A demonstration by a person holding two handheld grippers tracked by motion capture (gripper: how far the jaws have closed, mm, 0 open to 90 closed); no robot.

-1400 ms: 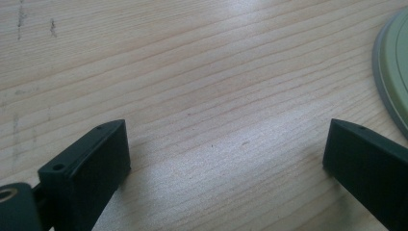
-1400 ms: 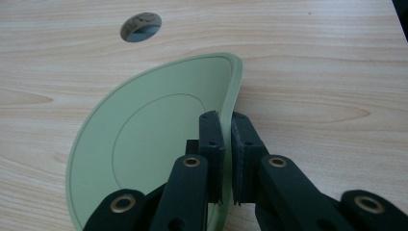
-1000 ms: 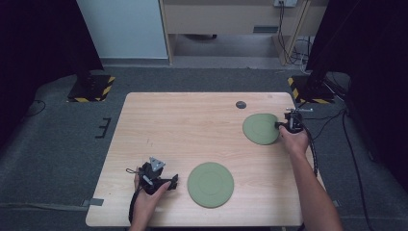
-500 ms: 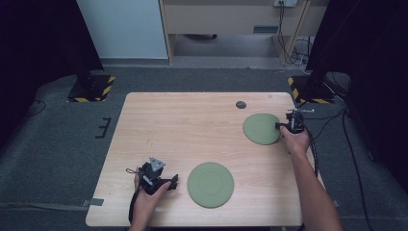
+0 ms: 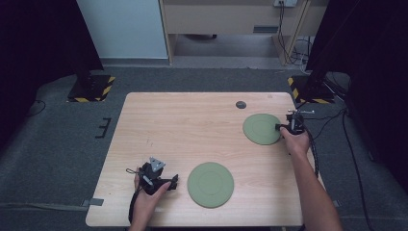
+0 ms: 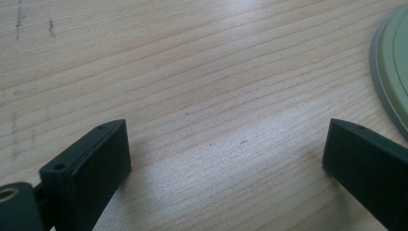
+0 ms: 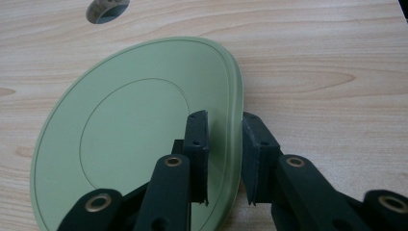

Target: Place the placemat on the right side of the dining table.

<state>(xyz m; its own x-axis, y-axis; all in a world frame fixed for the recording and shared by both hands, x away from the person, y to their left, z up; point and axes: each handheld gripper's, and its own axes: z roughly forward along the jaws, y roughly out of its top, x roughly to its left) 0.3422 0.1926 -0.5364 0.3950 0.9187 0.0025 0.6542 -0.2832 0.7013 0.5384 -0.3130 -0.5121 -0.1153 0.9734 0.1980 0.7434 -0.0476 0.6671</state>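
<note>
Right tongs [image 5: 281, 126]: clenched on the rim of the far green plate [image 5: 261, 128]; in the right gripper view one jaw lies over the plate's face, the other outside the edge, rim pinched between.
Far green plate: at about 2 o'clock on the surface [image 5: 192, 125], near its right edge. In the right gripper view [image 7: 139, 130] it looks tipped, the gripped side raised off the wood.
Change: over the last second the plate sat slightly further in; now it has crept a little toward 3 o'clock with the right hand. The grip holds through all three high views.
Meaning: I judge the grasp done and the lift or carry only starting; the plate has not yet left its spot.
Left tongs [image 5: 169, 183]: released, jaws spread wide over bare wood in the left gripper view [image 6: 226, 159]; unmoved at about 7 o'clock.
Near green plate [image 5: 210, 184]: flat at 6 o'clock, just beside the left tongs at their 3 o'clock, not touched; its edge shows in the left gripper view [image 6: 389, 72].
Small dark disc [image 5: 240, 104]: at 1 o'clock, beyond the far plate, apart from it.
Likely aim: stacking one plate on the other, a guess only.
</note>
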